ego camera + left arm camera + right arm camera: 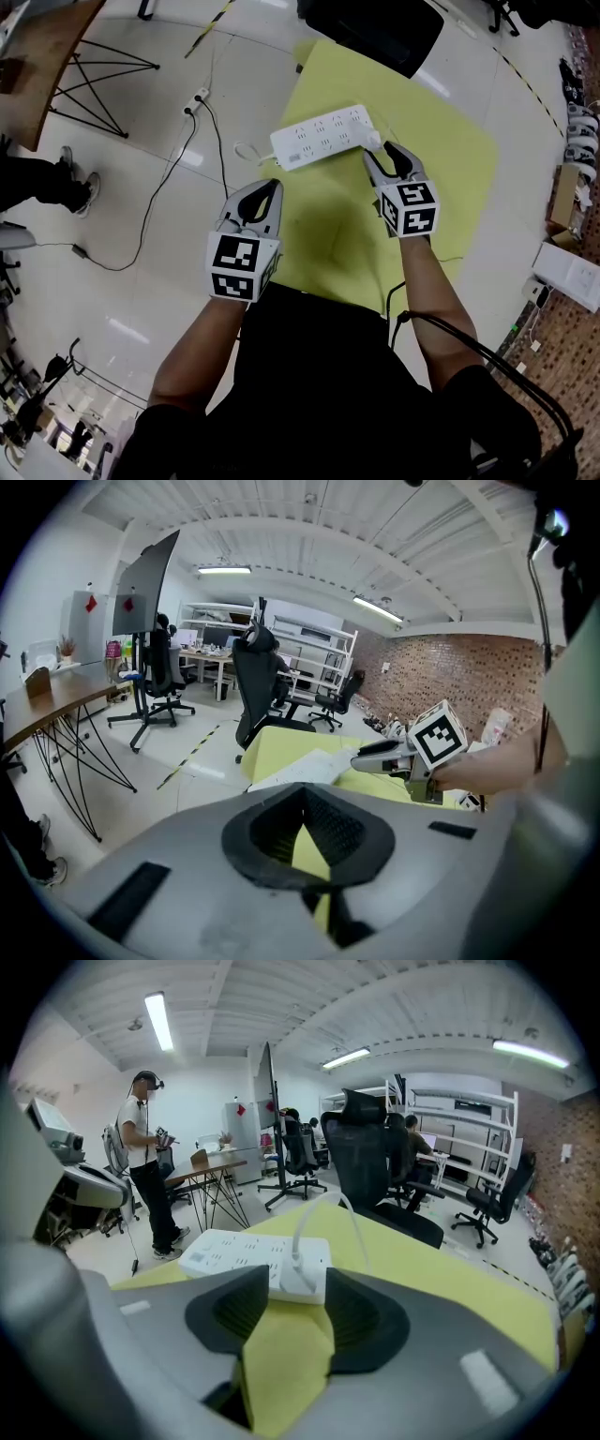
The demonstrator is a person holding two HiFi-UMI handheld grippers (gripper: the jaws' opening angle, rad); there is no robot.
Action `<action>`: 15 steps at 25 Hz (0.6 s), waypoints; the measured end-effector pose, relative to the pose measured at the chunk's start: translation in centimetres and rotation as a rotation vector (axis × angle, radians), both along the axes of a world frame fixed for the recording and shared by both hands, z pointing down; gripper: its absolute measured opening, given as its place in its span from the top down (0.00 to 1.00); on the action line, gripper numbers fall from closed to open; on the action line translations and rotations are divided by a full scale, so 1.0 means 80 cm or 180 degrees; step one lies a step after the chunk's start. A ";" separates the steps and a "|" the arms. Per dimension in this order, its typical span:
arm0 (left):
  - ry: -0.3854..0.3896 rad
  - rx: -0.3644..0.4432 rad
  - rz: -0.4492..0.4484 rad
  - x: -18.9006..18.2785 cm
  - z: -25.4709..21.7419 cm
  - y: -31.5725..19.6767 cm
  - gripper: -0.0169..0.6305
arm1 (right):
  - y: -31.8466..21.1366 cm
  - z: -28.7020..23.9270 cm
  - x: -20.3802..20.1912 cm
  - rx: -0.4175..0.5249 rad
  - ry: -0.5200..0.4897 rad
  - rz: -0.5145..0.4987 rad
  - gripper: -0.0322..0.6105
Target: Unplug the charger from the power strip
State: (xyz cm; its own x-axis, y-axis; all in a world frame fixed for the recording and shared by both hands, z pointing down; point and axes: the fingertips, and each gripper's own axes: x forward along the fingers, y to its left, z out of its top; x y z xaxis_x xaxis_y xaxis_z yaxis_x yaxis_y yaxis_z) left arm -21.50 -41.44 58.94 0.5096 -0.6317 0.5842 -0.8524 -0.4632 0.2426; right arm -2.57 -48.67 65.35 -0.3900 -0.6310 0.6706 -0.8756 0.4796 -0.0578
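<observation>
A white power strip lies on the yellow table, with a white charger plugged in at its right end. My right gripper sits just in front of that end, open. In the right gripper view the charger and its white cable stand between the spread jaw tips of the right gripper, and the pads are not pressing on it. The left gripper hovers over the table's near left part, shut and empty. It appears again as the left gripper, pointing at the table.
A black office chair stands behind the table. On the floor to the left lie a black cable and a small socket block. A person stands beside a wooden desk. Boxes sit at the right.
</observation>
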 end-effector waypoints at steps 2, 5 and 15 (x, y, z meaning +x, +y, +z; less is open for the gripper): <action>0.0002 -0.0016 0.0001 0.002 0.002 0.001 0.96 | -0.005 0.004 -0.005 -0.0008 -0.0009 -0.0020 0.66; -0.0005 -0.0038 -0.0024 0.002 0.004 0.001 0.96 | -0.014 0.012 -0.009 -0.0027 0.0015 -0.0029 0.66; 0.0043 -0.0172 -0.0075 -0.005 0.017 0.021 0.96 | -0.025 0.023 -0.012 -0.0086 0.0122 -0.0039 0.73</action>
